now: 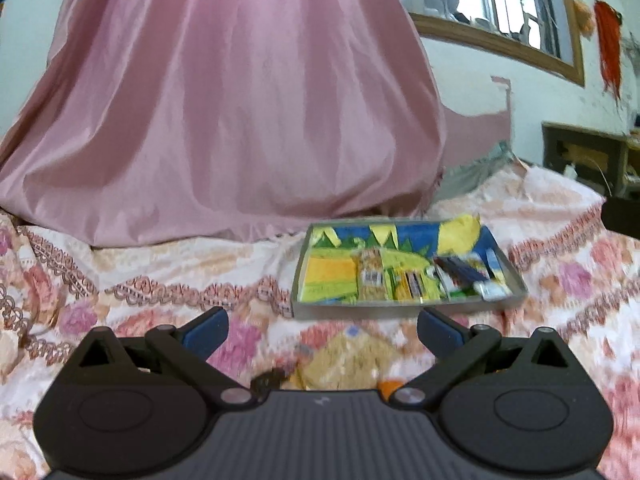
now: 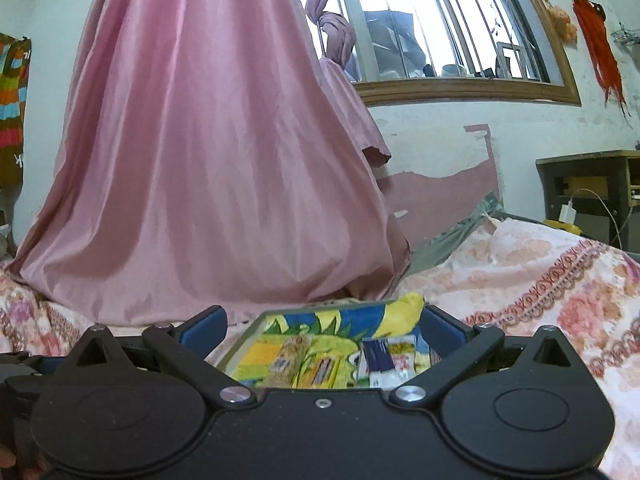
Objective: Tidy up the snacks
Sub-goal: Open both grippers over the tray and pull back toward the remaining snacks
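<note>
So the snack tray point(image 1: 408, 268) sat on the bed point(image 1: 160, 280), on that floral bedspread, up around 1 o'clock from the left tongs point(image 1: 322, 330). Left tongs were spread wide open, nothing between them, hovering over the bedspread just short of the tray's near wall. Inside the tray a few packets were lined up: a tan snack bar point(image 1: 370, 276) near the middle, a dark blue packet point(image 1: 460, 272) toward 3 o'clock, on a yellow-green-blue liner. The view was pretty blurry, so labels were unreadable.

Right tongs point(image 2: 322, 330) were open wide too, empty, with the tray at 12 o'clock between the blue pads point(image 2: 206, 330). Big pink curtain point(image 2: 208, 140) hung behind it all.
</note>
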